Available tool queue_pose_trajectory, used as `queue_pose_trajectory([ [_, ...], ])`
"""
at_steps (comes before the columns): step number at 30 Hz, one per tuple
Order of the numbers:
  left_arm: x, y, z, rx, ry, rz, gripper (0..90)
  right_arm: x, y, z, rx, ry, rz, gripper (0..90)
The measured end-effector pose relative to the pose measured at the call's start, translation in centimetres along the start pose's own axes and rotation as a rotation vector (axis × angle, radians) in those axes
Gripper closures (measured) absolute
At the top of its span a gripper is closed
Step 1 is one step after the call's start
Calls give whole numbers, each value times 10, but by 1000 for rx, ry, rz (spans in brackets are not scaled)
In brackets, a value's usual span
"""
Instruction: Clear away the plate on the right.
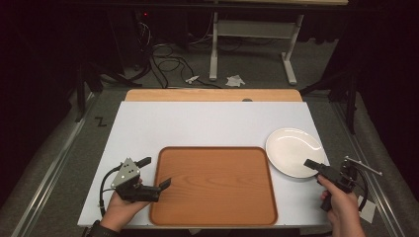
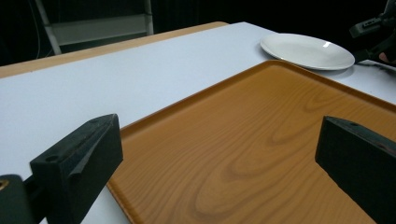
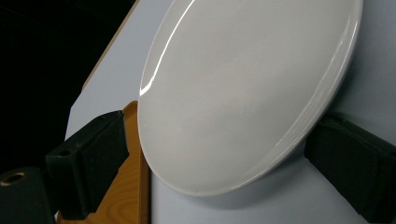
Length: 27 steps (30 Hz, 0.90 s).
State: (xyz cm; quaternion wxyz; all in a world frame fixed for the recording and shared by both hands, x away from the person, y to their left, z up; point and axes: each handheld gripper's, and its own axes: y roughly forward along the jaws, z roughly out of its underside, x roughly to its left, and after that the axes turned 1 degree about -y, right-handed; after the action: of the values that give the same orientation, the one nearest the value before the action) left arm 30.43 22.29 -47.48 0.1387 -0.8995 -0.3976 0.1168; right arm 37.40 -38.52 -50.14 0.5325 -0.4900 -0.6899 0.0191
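Observation:
A brown wooden tray [image 1: 212, 185] lies empty at the front middle of the white table top [image 1: 197, 123]. Just right of it rests a white plate [image 1: 295, 151], also empty. My left gripper [image 1: 155, 173] is open at the tray's left edge, one jaw over the rim. In the left gripper view the tray [image 2: 261, 140] spreads between the wide-apart jaws of the gripper [image 2: 219, 158], with the plate [image 2: 306, 50] far off. My right gripper [image 1: 316, 168] is open at the plate's near right rim. The right gripper view has the plate [image 3: 243, 88] between the jaws, not gripped.
A strip of bare wood [image 1: 212, 95] runs along the table's far edge. Beyond it on the grey floor are cables [image 1: 168, 64], a white desk frame [image 1: 252, 44] and crumpled paper [image 1: 235, 80]. The table's front edge is close to both hands.

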Motion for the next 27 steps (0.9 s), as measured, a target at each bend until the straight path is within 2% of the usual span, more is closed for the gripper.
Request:
queue_pose_trajectory([
  [3, -1, -1, -1, -3, 8, 1, 20, 0, 0, 0, 0, -4, 3, 89],
  [8, 1, -1, 0, -14, -9, -2, 24, -3, -1, -1, -2, 2, -2, 137],
  [10, 1, 0, 0, -11, -11, -2, 26, -4, -1, -1, -8, 20, 1, 178],
  [13, 1, -1, 0, -12, -2, 0, 29, -6, -3, -1, -10, 14, 38, 310],
  [14, 1, -1, 0, -12, -2, 0, 29, -6, -3, -1, -10, 14, 38, 310],
  [15, 1, -2, 0, -15, -1, 1, 30, -6, -4, -1, -1, 14, 55, 356],
  [22, 1, -2, -1, -19, -5, 4, 36, -13, -6, 0, -14, 10, 41, 465],
  [23, 1, -3, -1, -26, -4, 8, 36, -14, -7, -1, -7, 7, 54, 519],
  [27, -1, -5, -3, -43, 4, 10, 42, -16, -7, -3, 1, 32, 52, 535],
])
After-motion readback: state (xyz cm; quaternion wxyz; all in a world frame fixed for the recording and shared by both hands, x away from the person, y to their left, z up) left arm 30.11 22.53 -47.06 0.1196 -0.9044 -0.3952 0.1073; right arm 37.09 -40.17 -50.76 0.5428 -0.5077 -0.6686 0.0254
